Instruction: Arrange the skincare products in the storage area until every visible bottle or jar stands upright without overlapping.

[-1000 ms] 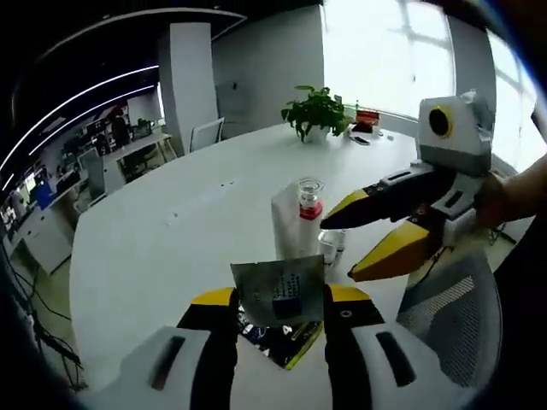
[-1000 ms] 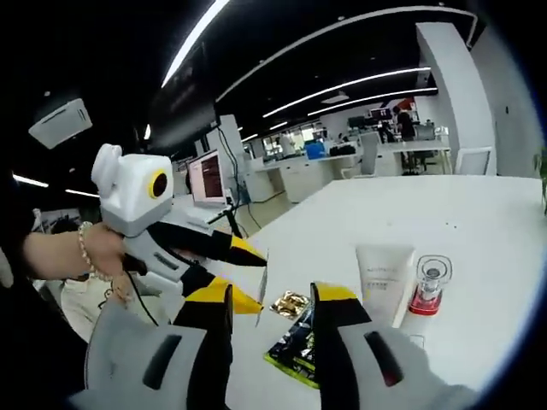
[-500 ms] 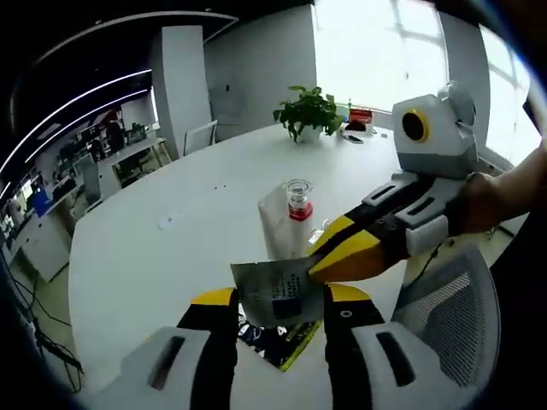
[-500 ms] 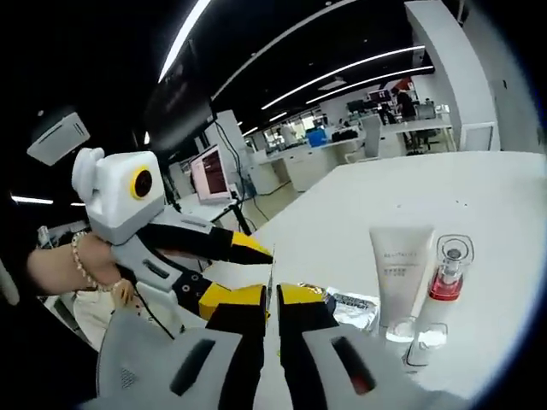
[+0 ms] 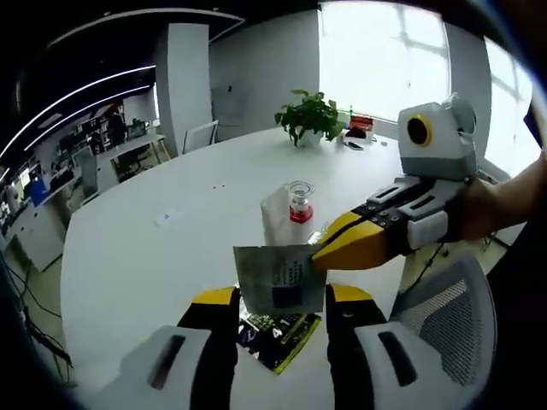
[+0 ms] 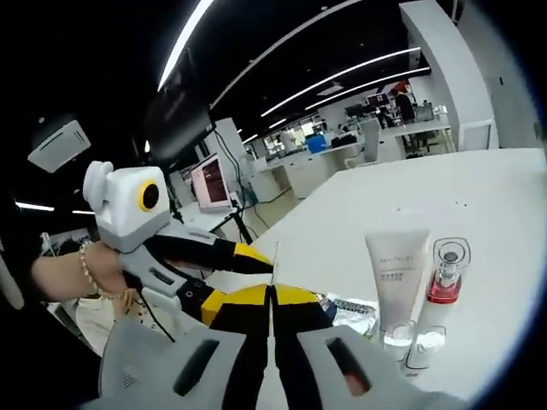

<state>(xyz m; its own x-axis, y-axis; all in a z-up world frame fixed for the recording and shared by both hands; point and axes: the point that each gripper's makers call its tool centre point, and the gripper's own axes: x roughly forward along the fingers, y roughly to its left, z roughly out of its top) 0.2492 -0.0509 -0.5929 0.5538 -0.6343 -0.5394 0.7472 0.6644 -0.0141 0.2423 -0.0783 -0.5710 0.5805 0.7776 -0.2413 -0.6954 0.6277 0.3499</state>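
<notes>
My right claw (image 5: pixel 329 248) has just closed on the sachet (image 5: pixel 279 278) that my left claw (image 6: pixel 256 282) grips above the desk (image 5: pixel 154 256); tube (image 6: pixel 396 269) and bottle (image 6: pixel 445 272) stand upright.

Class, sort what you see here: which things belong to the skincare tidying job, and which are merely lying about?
Job: white tube; red-based bottle; small clear jars; silver sachet, pinched by the left gripper and right gripper; dark sachet; crinkled foil packet.

Lying about: potted plant; mesh chair; table.
</notes>
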